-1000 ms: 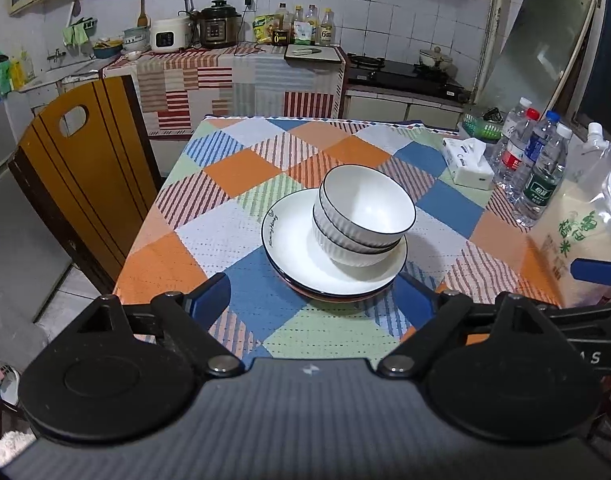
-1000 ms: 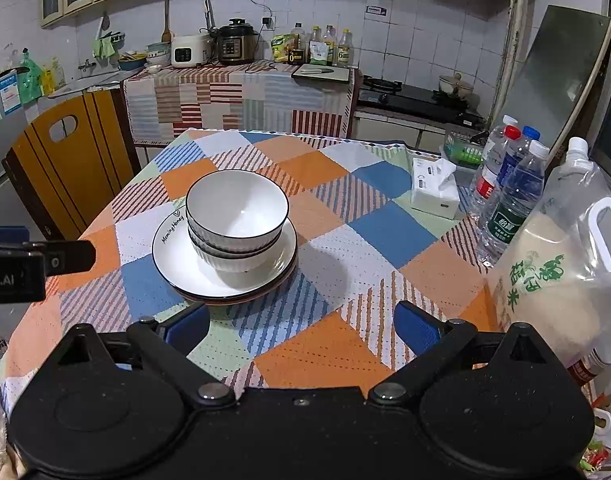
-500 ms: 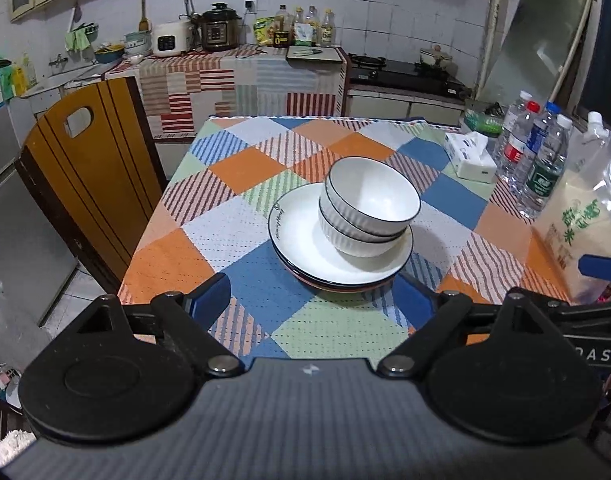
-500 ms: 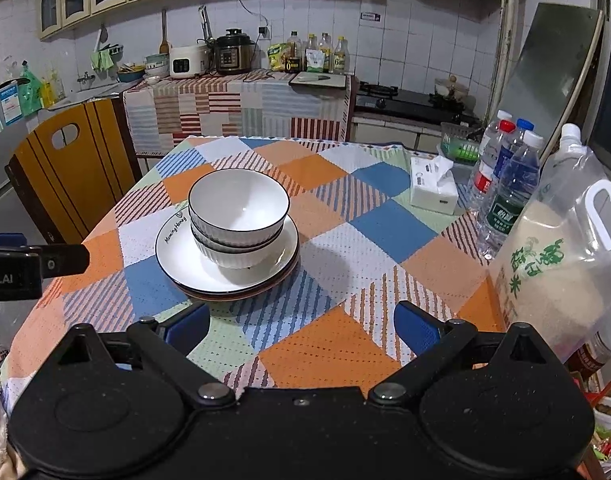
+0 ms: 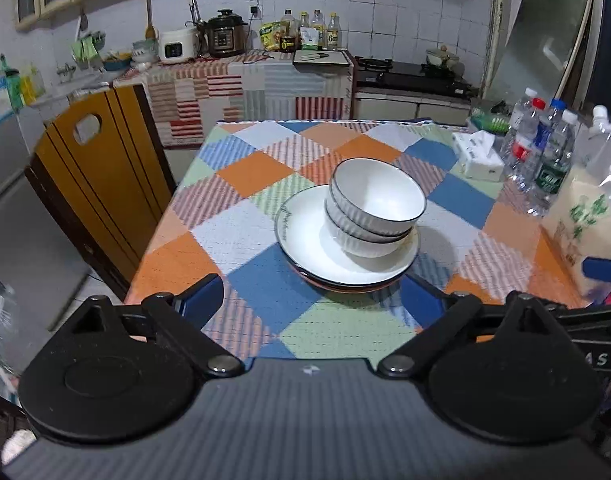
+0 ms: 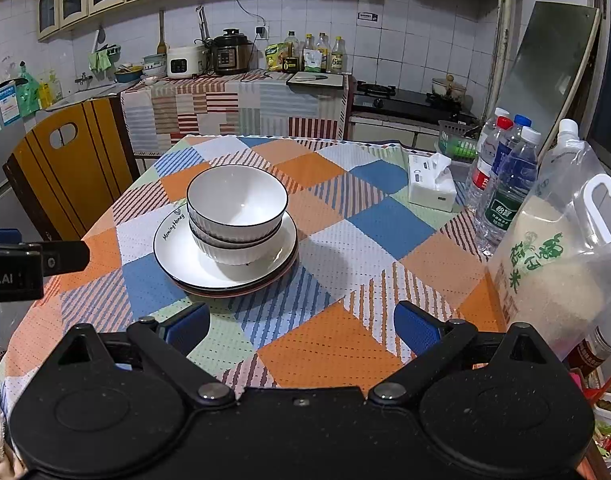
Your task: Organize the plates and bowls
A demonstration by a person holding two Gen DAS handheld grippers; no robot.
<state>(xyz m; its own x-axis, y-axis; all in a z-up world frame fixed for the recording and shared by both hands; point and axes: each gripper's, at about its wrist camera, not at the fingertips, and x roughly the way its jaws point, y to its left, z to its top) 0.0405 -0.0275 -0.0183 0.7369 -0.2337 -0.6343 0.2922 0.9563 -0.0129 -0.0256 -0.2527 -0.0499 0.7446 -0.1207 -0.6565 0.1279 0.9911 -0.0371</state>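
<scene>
Two white bowls (image 5: pixel 377 208) with dark rims sit nested on a stack of white plates (image 5: pixel 305 244) on the patchwork tablecloth. The same bowls (image 6: pixel 237 208) and plates (image 6: pixel 177 252) show at centre left in the right wrist view. My left gripper (image 5: pixel 311 296) is open and empty, held back from the stack at the table's near edge. My right gripper (image 6: pixel 301 322) is open and empty, to the right of the stack. The left gripper's body (image 6: pixel 21 268) shows at the left edge of the right wrist view.
A wooden chair (image 5: pixel 101 184) stands at the table's left side. A tissue box (image 6: pixel 431 184), water bottles (image 6: pixel 505 188) and a bag of rice (image 6: pixel 553 264) stand along the right edge. A kitchen counter (image 6: pixel 241 100) with cookers lies beyond.
Both grippers have drawn back and risen a little from the stack. The bowls and plates have not moved.
</scene>
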